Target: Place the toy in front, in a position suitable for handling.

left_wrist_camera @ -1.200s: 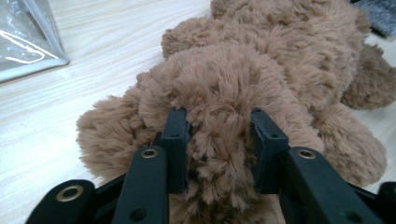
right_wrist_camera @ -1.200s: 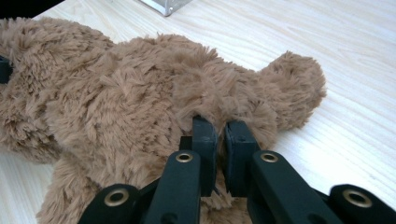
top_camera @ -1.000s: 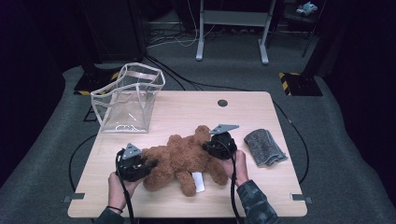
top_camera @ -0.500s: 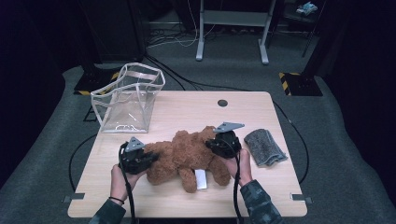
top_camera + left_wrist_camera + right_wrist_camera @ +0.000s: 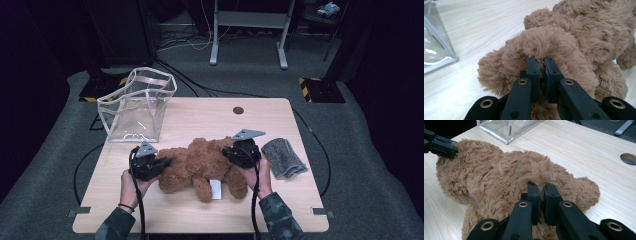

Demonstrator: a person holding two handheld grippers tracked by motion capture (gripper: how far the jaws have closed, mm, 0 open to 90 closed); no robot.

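- High view: a brown teddy bear lies on its side on the desk, just in front of the clear plastic tote bag, which stands upright with its mouth open at the far left; this looks like the place the bear is meant to go.
- The left tool is at the end of the bear nearer the bag. In the left gripper view its jaws have just been closing and now pinch a tuft of plush, clenched on the bear's fur rather than around a limb.
- The right tool bites the end of the bear farther from the bag; the right gripper view shows its jaws drawn nearly together with fur caught between them, grasping the bear.
- One grip at each end probably serves to carry the soft, floppy toy level, so that it does not sag or fold when lifted toward the bag.
- A white label shows at the side of the bear away from the bag.
- A folded grey cloth lies beyond the bear from the bag, apart from both tools, and seems to have no part in this grip.
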